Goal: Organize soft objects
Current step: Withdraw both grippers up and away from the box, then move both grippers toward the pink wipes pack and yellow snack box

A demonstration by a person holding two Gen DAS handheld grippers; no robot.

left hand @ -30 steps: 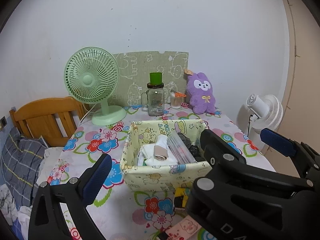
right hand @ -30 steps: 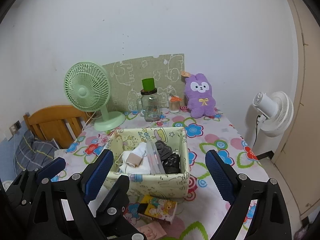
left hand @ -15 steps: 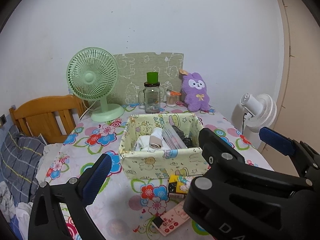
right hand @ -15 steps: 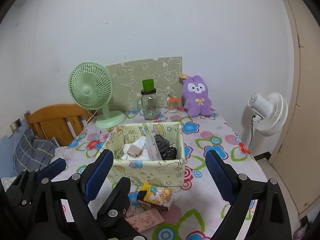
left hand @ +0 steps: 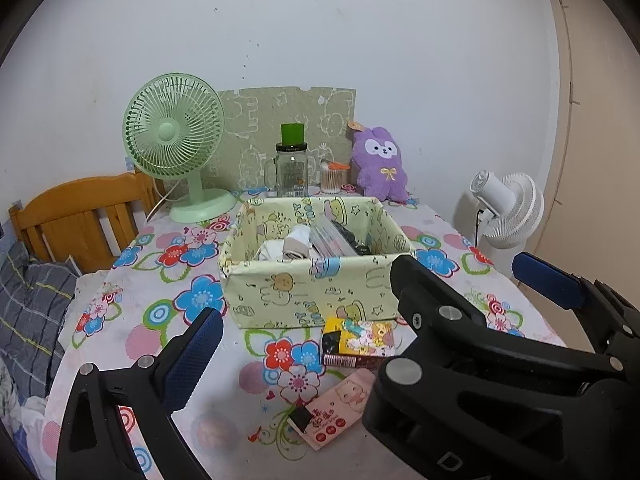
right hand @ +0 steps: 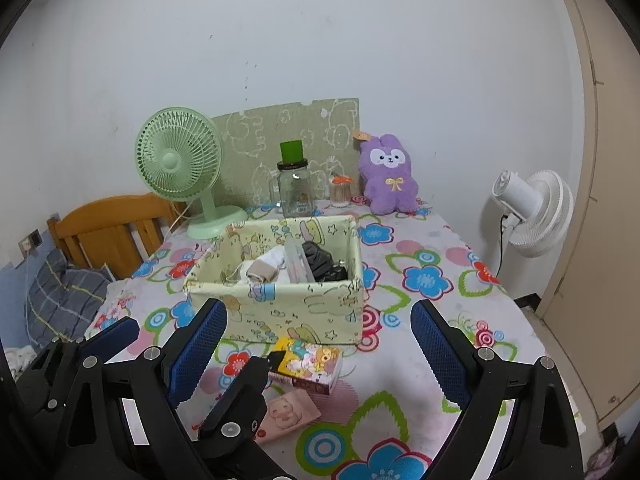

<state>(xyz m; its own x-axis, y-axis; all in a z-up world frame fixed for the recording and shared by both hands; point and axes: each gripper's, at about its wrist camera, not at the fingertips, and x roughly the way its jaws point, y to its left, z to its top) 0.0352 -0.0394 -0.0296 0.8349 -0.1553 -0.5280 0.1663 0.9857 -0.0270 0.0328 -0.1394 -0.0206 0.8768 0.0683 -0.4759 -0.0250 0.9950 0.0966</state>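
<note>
A pale yellow fabric basket [left hand: 304, 296] [right hand: 296, 312] stands mid-table. It holds white and beige rolled socks [left hand: 294, 242] [right hand: 262, 270], a clear divider and dark socks [right hand: 322, 266]. A purple plush rabbit [left hand: 380, 168] [right hand: 388, 178] sits at the back against the wall. My left gripper [left hand: 360, 312] is open and empty, in front of the basket. My right gripper [right hand: 316, 344] is open and empty, also in front of the basket. The right gripper's body [left hand: 480, 360] fills the lower right of the left wrist view.
A yellow cartoon box [left hand: 358, 340] [right hand: 306, 364] and a pink packet [left hand: 332, 412] [right hand: 288, 412] lie in front of the basket. A green desk fan [left hand: 176, 140], glass jar [left hand: 292, 170] and swab cup [left hand: 333, 176] stand at the back. A white fan [right hand: 532, 212] stands right, a wooden chair [left hand: 80, 216] left.
Both grippers have pulled back from the basket and dropped lower. The basket looks smaller and farther, and the box and pink packet in front of it have come fully into view.
</note>
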